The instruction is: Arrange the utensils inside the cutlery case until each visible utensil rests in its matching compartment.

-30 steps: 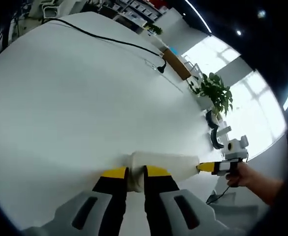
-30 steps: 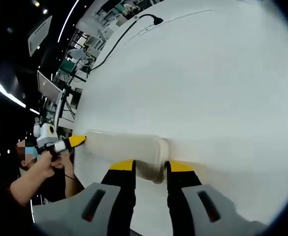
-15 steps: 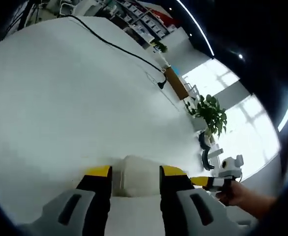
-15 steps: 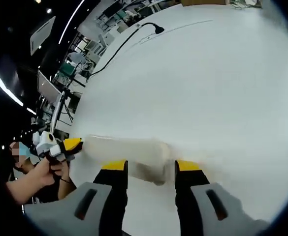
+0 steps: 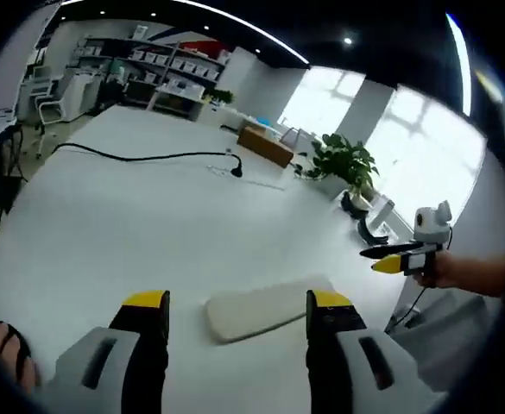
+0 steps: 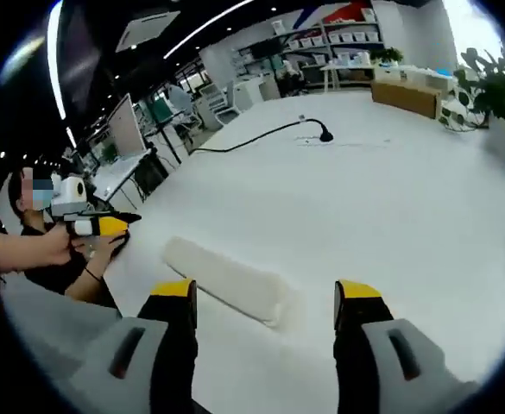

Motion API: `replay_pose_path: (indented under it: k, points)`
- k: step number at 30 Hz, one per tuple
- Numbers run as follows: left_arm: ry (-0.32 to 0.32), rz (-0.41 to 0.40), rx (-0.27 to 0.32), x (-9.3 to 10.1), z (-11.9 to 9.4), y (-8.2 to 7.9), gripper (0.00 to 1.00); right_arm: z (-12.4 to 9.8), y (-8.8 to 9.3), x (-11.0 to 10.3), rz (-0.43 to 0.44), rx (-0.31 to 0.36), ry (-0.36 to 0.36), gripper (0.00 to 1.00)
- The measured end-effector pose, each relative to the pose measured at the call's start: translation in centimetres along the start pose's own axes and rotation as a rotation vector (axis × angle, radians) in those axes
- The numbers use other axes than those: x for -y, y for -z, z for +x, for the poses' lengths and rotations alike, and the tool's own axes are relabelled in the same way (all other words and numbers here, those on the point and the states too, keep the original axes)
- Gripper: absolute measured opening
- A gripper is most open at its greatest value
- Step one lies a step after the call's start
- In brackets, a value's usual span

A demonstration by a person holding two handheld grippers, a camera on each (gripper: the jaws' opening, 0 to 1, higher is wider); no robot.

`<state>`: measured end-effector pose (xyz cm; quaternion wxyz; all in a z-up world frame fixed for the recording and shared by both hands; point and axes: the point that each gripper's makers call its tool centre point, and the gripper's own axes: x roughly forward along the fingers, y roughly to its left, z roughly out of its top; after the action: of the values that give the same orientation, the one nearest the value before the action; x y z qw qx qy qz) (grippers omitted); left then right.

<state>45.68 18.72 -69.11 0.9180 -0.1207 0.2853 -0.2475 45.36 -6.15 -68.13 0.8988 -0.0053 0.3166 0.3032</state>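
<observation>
A closed cream cutlery case [image 5: 265, 309] lies flat on the white table [image 5: 131, 224]. My left gripper [image 5: 237, 302] hovers above and short of it, jaws wide open and holding nothing. My right gripper [image 6: 266, 291] is open too, well back from the case [image 6: 226, 280], with nothing between its fingers. A hand holds the right gripper [image 5: 394, 259] off the table's right edge in the left gripper view. At the left of the right gripper view, a person holds the left gripper [image 6: 97, 226]. No utensils show; the case's inside is hidden.
A black cable [image 5: 148, 158] with a plug [image 6: 324, 135] runs across the far part of the table. A wooden box [image 5: 265, 145] and a potted plant [image 5: 343, 159] stand beyond it. Desks with a monitor [image 6: 123, 129] and shelves line the room behind.
Both grippers, shut on the case's two ends a second ago, have opened, let go and drawn back and up. The case now rests on the table.
</observation>
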Motion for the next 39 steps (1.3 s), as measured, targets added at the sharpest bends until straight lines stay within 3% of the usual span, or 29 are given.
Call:
replay_pose_path:
  k: [3, 5, 7, 8, 10, 11, 12, 16, 19, 21, 24, 26, 27, 30, 33, 36, 39]
  points:
    - [0.020, 0.073, 0.069, 2.1, -1.9, -2.0, 0.80, -2.1, -1.5, -1.6, -0.062, 0.086, -0.020, 0.64]
    - [-0.005, 0.136, 0.115, 3.0, -3.4, -3.2, 0.79, -3.9, -2.5, -2.9, -0.105, 0.148, -0.035, 0.65]
    - [-0.030, 0.197, 0.113, 3.6, -4.6, -3.7, 0.76, -5.8, -3.0, -4.0, -0.172, 0.170, -0.031, 0.67]
    - [-0.060, 0.221, 0.079, 3.6, -5.2, -3.5, 0.72, -7.0, -3.4, -4.8, -0.198, 0.191, -0.033, 0.67]
    - [-0.002, 0.161, 0.094, 5.8, -6.7, -4.0, 0.74, -9.1, -4.1, -5.9, -0.196, 0.231, -0.036, 0.68]
    - [0.058, 0.137, 0.158, 7.8, -7.8, -5.0, 0.78, -9.9, -4.7, -6.3, -0.193, 0.262, -0.046, 0.70]
    - [0.058, 0.142, 0.188, 8.4, -8.9, -5.5, 0.80, -10.9, -5.1, -6.9, -0.206, 0.292, -0.055, 0.72]
    - [0.130, 0.228, 0.247, 13.0, -12.9, -6.4, 0.89, -14.8, -5.5, -8.0, -0.234, 0.335, -0.049, 0.79]
    - [0.126, 0.306, 0.259, 15.0, -14.8, -5.5, 0.95, -16.9, -5.2, -8.6, -0.283, 0.360, -0.049, 0.79]
    - [0.079, 0.326, 0.221, 15.5, -15.6, -4.3, 0.96, -17.7, -5.1, -8.8, -0.288, 0.379, -0.059, 0.79]
    - [0.086, 0.298, 0.277, 17.0, -16.4, -4.5, 0.96, -18.7, -4.6, -8.8, -0.278, 0.391, -0.065, 0.76]
    - [0.103, 0.219, 0.304, 17.9, -16.7, -5.0, 0.95, -19.0, -4.3, -8.9, -0.295, 0.393, -0.061, 0.73]
    - [0.105, 0.218, 0.312, 18.2, -16.9, -5.2, 0.95, -19.2, -4.2, -9.1, -0.306, 0.397, -0.067, 0.73]
    - [0.058, 0.220, 0.314, 18.2, -17.3, -5.5, 0.96, -19.4, -3.8, -9.4, -0.305, 0.383, -0.098, 0.80]
    - [0.024, 0.239, 0.313, 18.1, -17.5, -5.5, 0.96, -19.9, -3.3, -9.5, -0.274, 0.398, -0.113, 0.71]
    - [-0.012, 0.265, 0.302, 18.0, -17.8, -5.1, 0.93, -19.6, -2.1, -9.1, -0.308, 0.355, -0.075, 0.66]
    - [-0.006, 0.183, 0.276, 17.9, -17.9, -4.2, 0.87, -19.4, -1.3, -9.2, -0.330, 0.328, -0.056, 0.72]
